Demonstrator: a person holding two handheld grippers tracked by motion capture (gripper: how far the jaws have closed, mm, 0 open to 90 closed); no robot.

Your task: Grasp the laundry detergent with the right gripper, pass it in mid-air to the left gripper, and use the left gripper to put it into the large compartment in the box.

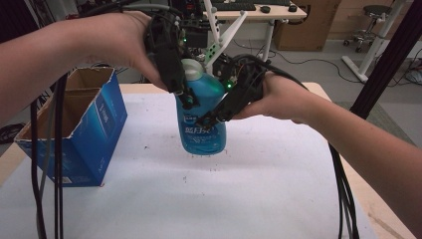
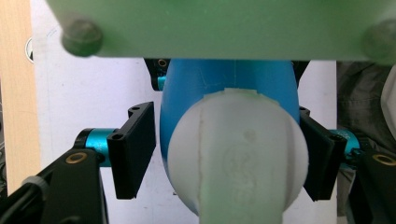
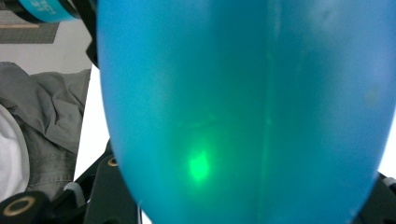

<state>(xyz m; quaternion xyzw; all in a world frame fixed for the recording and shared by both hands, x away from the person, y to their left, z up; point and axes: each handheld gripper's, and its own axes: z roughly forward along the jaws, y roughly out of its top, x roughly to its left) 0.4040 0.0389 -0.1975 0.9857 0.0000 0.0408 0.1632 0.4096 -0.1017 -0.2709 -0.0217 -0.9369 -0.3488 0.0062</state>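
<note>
In the high view, black cables (image 1: 47, 164) cross the lower left of the frame in front of an open blue cardboard box (image 1: 97, 132) whose printing is too small to read. At the centre of the frame stands a blue bottle (image 1: 203, 124) on the white table (image 1: 259, 194); its label carries white characters that cannot be made out. The right gripper (image 1: 209, 119) comes in from the right and is clamped on the bottle's middle; in the right gripper view the blue body (image 3: 243, 107) hides the jaw tips. The left gripper (image 1: 186, 99) reaches down from the upper left beside the pale cap (image 1: 191, 69). In the left gripper view the jaws stand half open astride the neck below the white cap (image 2: 236, 154); the right pad (image 2: 317, 156) sits against it, while the left pad (image 2: 135, 149) seems just clear. The far room is cut off.
</note>
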